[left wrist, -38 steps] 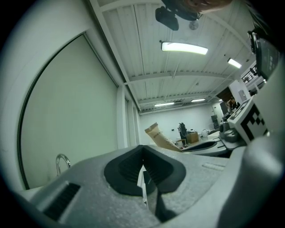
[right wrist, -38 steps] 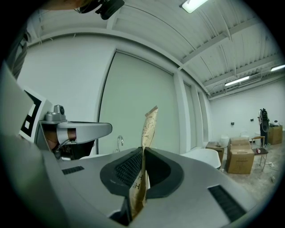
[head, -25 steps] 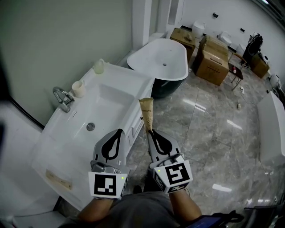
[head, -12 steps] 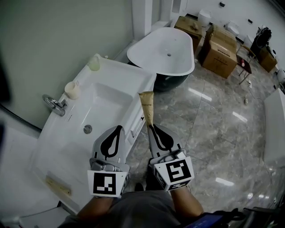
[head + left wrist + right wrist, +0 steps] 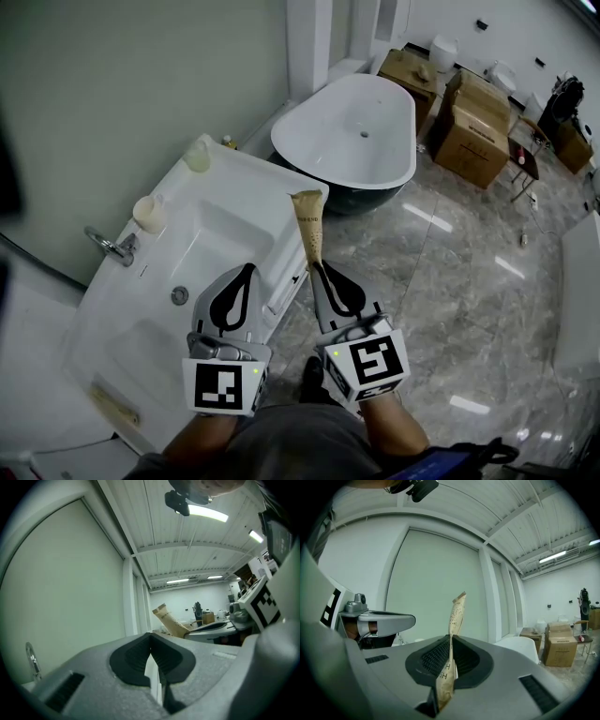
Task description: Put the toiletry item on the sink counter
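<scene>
Right gripper has its fingers clamped tight on a tan tube, pinching it low so the crimped end stands up above the tips. The tube hangs in the air over the marble floor, just beside the front edge of the white sink surface, not touching it. Left gripper hovers by that edge, fingers pressed together on nothing. A cup sits near the tap.
</scene>
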### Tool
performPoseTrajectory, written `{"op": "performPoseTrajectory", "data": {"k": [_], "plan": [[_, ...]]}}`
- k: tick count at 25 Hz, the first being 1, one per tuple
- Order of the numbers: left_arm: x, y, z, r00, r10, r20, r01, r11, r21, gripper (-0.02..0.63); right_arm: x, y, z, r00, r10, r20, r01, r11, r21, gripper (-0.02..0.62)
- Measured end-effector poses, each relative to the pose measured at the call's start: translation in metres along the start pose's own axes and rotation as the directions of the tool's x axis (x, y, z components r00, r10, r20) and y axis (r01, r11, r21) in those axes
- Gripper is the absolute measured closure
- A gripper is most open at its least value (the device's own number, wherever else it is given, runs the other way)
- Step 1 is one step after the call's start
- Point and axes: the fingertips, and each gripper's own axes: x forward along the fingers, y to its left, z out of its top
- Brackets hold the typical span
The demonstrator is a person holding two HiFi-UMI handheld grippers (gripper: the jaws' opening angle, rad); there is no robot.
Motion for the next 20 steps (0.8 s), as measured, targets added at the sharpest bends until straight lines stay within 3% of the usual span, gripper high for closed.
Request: {"op": "performPoseTrajectory", "data": {"k": [7, 20], "plan": [[0.024, -0.004, 0.027, 0.997, 0.051, 0.051, -0.053, 0.998, 0.022, 0.595, 0.013, -0.022, 0.028, 0.996, 0.064, 0.057, -0.062, 0.997, -0.044, 0.571], [0.062, 0.004, 0.026, 0.99, 0.125, 0.065, -0.125, 0.992, 0.001, 0.595, 0.052, -0.046, 0.035, 0.988, 0.146, 0.058, -0.141, 0.986, -0.086, 0.571]]}}
